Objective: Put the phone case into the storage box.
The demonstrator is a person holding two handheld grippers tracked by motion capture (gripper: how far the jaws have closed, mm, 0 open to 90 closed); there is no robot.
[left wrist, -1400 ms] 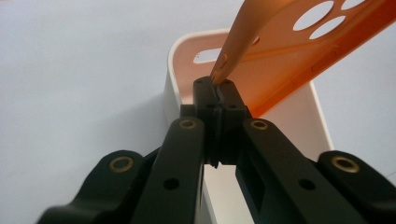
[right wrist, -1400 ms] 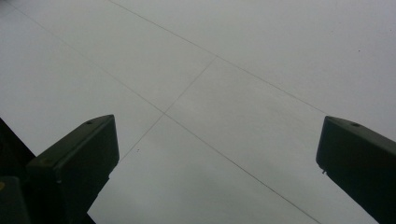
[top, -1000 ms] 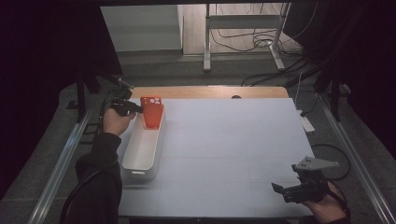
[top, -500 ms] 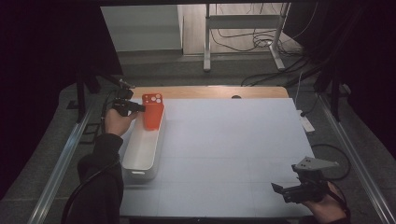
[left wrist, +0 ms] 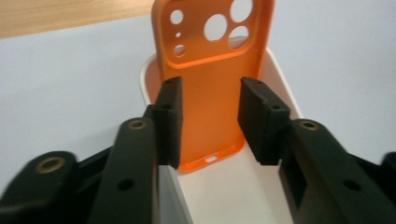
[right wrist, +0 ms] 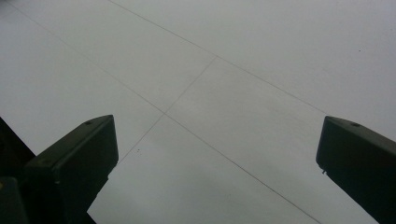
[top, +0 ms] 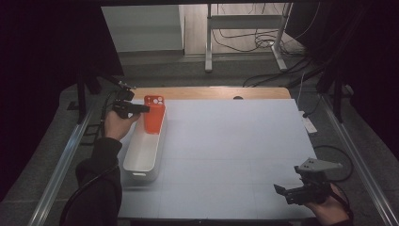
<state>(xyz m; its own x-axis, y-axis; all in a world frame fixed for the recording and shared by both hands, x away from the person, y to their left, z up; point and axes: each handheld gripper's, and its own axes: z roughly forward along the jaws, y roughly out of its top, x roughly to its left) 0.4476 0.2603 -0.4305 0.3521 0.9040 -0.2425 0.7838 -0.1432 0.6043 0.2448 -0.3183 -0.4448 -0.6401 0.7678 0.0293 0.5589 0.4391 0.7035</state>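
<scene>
High view places the left tongs [top: 141, 109] at the far left of the counter [top: 235, 150], beside an orange phone case [top: 154, 114] that stands upright in the far end of a long white bin [top: 141, 157], leaning on its end wall. The placing looks essentially done: the case rests in the bin by itself, and the left tongs have just been opening, their pads now apart from the case on both sides with a clear gap, so nothing is gripped. What seems left is only to draw the left hand [top: 117, 125] back from the bin. The right tongs [top: 281, 193] sit at the near right corner of the counter, well apart from the bin, jaws spread wide and empty. Left gripper view gives what the overhead cannot: the case [left wrist: 212, 79] seen close between the black pads [left wrist: 169, 121], its camera cut-outs at the top, a small slot at its bottom edge, and its foot resting on the white floor of the bin [left wrist: 224, 196]. Right gripper view shows bare grey counter [right wrist: 210, 93] with faint seam lines between its two wide-set jaws. The overhead alone shows both hands and the whole bin at once.
</scene>
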